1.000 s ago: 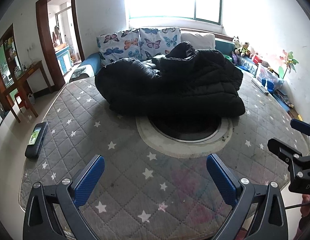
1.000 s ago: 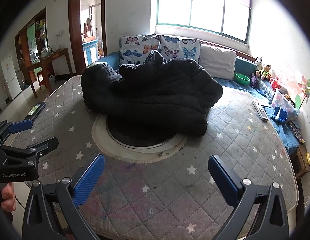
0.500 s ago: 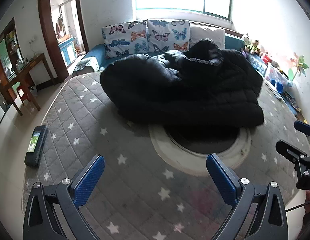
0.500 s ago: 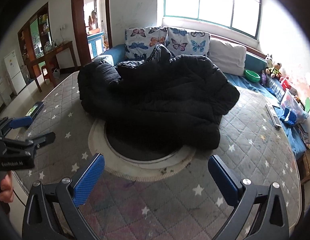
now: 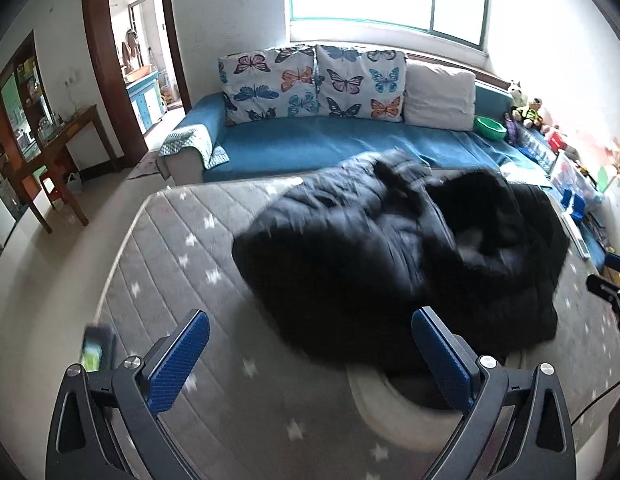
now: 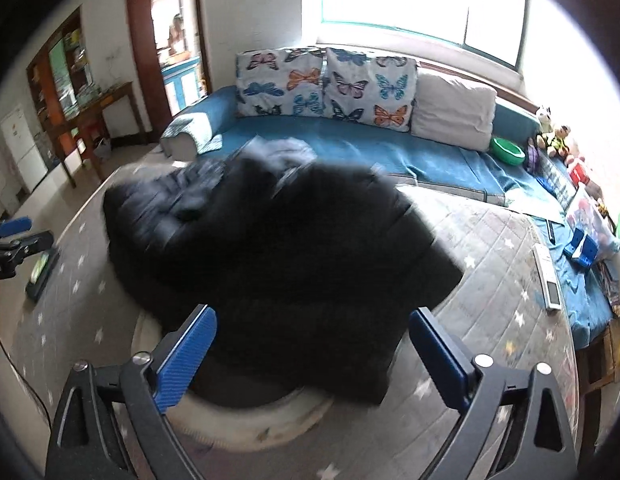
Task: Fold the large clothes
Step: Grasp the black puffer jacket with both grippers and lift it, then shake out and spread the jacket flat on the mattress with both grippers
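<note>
Black and puffy, the big coat (image 5: pixel 394 264) lies in a heap on the grey star quilt (image 5: pixel 181 264), just ahead of both grippers. The left gripper (image 5: pixel 307 354) has its blue fingers (image 5: pixel 177 364) spread wide, with nothing between them. The right gripper (image 6: pixel 312 350) is wide apart too, and holds nothing. The coat looks blurry in both views. Behind it is a blue sofa (image 6: pixel 350 148).

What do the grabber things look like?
Each one, the left gripper and the right gripper, is a black frame with two flat fingers covered in bright blue, bumpy pads. Shiny silver screws sit on the joints. A thin dark cable runs nearby. White lettering marks the side, too blurry to read.
</note>
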Demonstrator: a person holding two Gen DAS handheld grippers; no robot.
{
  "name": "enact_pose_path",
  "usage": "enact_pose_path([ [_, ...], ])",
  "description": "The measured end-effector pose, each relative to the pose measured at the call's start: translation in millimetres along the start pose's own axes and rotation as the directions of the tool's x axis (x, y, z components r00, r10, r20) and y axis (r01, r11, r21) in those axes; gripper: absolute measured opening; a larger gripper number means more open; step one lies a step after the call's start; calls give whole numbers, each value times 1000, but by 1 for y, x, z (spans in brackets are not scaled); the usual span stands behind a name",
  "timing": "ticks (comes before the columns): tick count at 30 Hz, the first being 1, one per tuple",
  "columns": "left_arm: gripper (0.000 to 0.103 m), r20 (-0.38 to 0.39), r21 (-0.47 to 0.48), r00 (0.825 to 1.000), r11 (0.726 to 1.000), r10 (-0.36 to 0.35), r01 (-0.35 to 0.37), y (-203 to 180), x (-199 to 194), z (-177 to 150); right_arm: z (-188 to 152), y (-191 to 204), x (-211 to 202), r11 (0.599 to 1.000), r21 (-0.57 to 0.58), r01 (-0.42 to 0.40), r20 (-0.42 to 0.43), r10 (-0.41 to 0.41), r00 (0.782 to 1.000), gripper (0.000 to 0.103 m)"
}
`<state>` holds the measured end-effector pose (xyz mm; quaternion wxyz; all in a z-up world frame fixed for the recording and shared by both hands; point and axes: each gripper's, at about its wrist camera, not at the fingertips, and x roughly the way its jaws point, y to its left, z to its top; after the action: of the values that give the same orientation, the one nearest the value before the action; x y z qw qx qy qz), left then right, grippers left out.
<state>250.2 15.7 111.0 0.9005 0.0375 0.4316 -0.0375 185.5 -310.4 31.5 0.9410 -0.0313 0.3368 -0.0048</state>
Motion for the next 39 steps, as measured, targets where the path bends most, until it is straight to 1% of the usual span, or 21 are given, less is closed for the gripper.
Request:
enact_pose_path([
  [3,103,-15,13,1000,1000,6,-6,4,17,35,22,-13,13,1000,15,7,-3,-7,1000,103],
  [7,103,-74,22,997,1000,-16,18,3,51,71,43,-18,41,999,-14,50,-31,-51,998,103],
  [9,103,-100,5,994,999,-37,38,1,67,82,48,-17,54,996,-42,74,-43,-76,996,103],
  [10,103,-119,4,990,997,-70,71,-1,78,88,48,-17,59,995,-54,78,-49,-81,996,103],
  [11,103,-128,-1,988,996,-84,85,-2,86,91,49,-17,64,995,-63,81,-53,-84,995,103],
  [14,103,-172,9,980,995,-97,100,-11,112,95,51,-15,85,993,-80,85,-89,-92,992,101],
  [16,97,-194,28,978,996,-80,87,-18,125,92,53,-19,94,993,-81,85,-110,-94,989,90],
  [18,85,-223,51,971,993,-88,102,-22,139,89,53,-21,103,991,-88,98,-139,-110,984,86],
  [20,75,-219,56,972,994,-84,99,-23,147,81,51,-20,105,988,-103,118,-137,-132,982,72],
  [21,66,-212,66,974,993,-86,102,-23,147,78,50,-20,104,986,-111,127,-139,-142,980,56],
  [22,60,-194,89,978,991,-78,97,-24,144,74,49,-21,102,986,-109,129,-139,-144,980,43],
  [23,50,-189,98,979,991,-74,94,-24,143,71,45,-22,97,986,-101,133,-133,-146,980,36],
  [24,41,-185,100,980,990,-79,99,-23,139,68,44,-22,91,986,-97,138,-124,-150,981,31],
  [26,23,-180,94,980,991,-79,97,-18,131,62,45,-21,80,989,-84,125,-101,-133,986,28],
  [27,7,-178,87,980,990,-94,110,-16,125,59,43,-20,68,990,-78,116,-83,-123,989,26],
  [28,2,-179,71,975,987,-131,146,-13,115,53,43,-19,62,991,-75,108,-73,-113,991,25],
  [32,1,-125,124,987,985,-105,120,-17,76,36,35,-6,24,991,-95,96,-13,-98,995,22],
  [33,1,-121,121,986,984,-118,132,-16,66,31,32,-5,16,991,-94,93,-4,-94,996,17],
  [34,1,-116,117,984,982,-136,150,-15,53,26,30,-4,8,992,-89,94,6,-94,996,6],
  [37,2,-97,102,981,979,-168,177,-9,26,18,17,0,-24,993,-88,77,62,-71,995,5],
  [39,4,-109,63,974,977,-197,205,-5,18,16,7,6,-43,992,-106,71,80,-62,995,5],
])
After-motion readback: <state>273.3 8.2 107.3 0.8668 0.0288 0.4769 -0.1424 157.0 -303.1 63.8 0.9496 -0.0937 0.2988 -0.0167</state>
